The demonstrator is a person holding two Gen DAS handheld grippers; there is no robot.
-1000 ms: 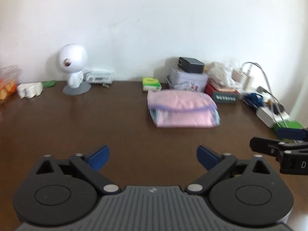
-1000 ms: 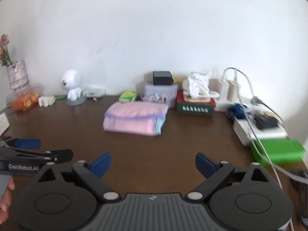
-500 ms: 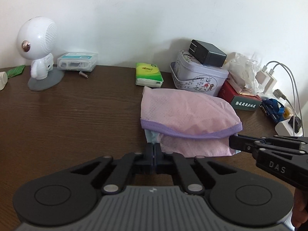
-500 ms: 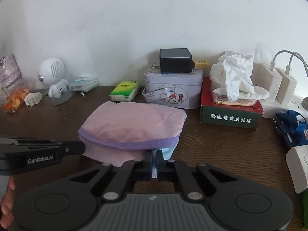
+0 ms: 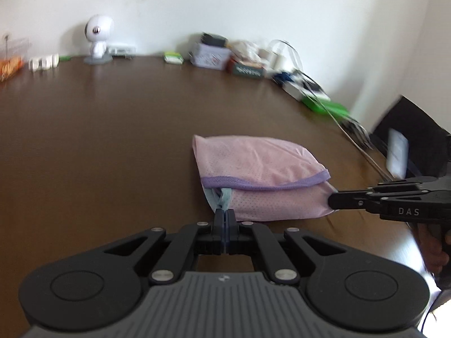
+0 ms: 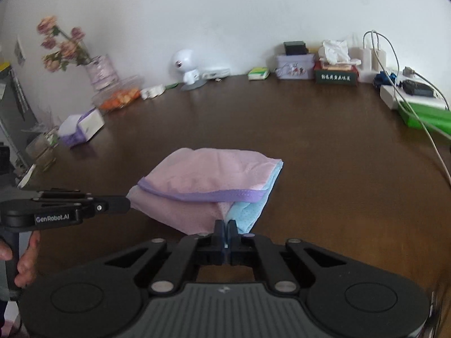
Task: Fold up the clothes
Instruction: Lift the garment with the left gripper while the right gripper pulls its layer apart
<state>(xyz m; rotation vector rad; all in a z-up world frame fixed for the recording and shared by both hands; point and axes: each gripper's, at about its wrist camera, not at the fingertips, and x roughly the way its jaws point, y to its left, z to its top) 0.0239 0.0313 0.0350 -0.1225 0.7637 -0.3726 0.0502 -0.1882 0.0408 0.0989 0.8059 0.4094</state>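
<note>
- Both the left gripper [image 5: 224, 216] and right gripper [image 6: 224, 228] are clenched on near corners of the pink mesh garment with purple trim [image 5: 262, 174], mid-table on the dark brown wooden table [image 5: 98, 140].
- Thin corner pinches might slip, undoing the bundle's layers.

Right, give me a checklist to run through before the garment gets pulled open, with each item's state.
1. Left hand-held gripper shut on the garment at its near corner: ok.
2. Right hand-held gripper shut on the other near corner: ok.
3. Both layers caught, pink and blue: cannot tell.
4. Garment lying on the table, not lifted: ok.
5. Bare table around the garment for spreading: ok.
6. Cable on the right apart from the garment: ok.
</note>
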